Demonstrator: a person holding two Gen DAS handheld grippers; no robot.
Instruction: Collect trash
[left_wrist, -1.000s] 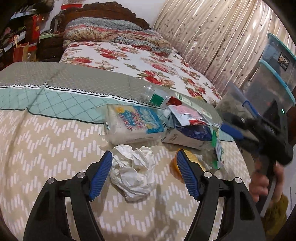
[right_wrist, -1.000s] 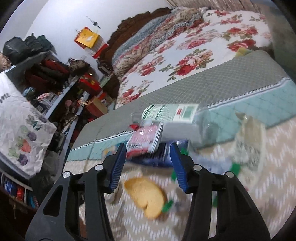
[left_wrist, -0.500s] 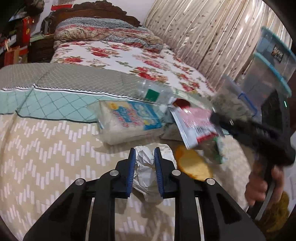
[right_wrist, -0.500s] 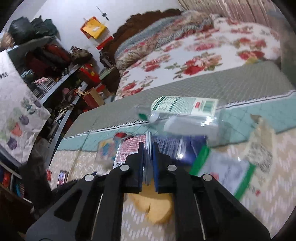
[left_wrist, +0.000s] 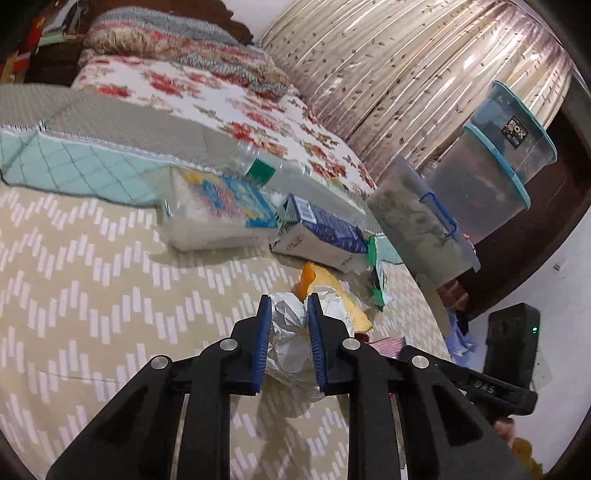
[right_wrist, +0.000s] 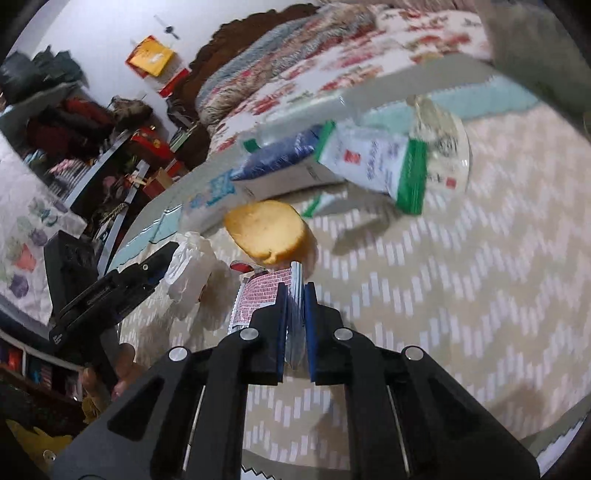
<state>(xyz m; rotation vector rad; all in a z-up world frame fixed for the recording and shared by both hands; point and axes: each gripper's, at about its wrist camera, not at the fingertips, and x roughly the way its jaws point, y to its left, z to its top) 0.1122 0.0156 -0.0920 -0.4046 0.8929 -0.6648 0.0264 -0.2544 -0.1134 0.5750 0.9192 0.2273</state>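
My left gripper (left_wrist: 286, 301) is shut on a crumpled white paper ball (left_wrist: 290, 350), held just above the beige zigzag bedspread (left_wrist: 92, 280). My right gripper (right_wrist: 295, 291) is shut on a thin red-and-white wrapper (right_wrist: 262, 291), which sticks out to the left of its pads. In the right wrist view the left gripper (right_wrist: 162, 262) shows at the left with the paper ball (right_wrist: 192, 266). A yellow bread-like piece (right_wrist: 267, 230) lies just beyond both grippers. Behind it lie a blue carton (left_wrist: 321, 232), a white-and-green packet (right_wrist: 376, 166), a tissue pack (left_wrist: 221, 210) and a clear bottle (left_wrist: 280, 177).
Stacked clear storage boxes (left_wrist: 495, 173) and a lidded tub (left_wrist: 417, 225) stand off the bed's right side before the curtain. Cluttered shelves (right_wrist: 74, 140) line the wall to the left. A hand (right_wrist: 122, 365) holds the left gripper's grip. Pillows lie at the headboard.
Both grippers went from open to shut: the left on the crumpled paper, the right on the red-and-white wrapper. The right gripper then drew the wrapper away from the pile toward the near edge.
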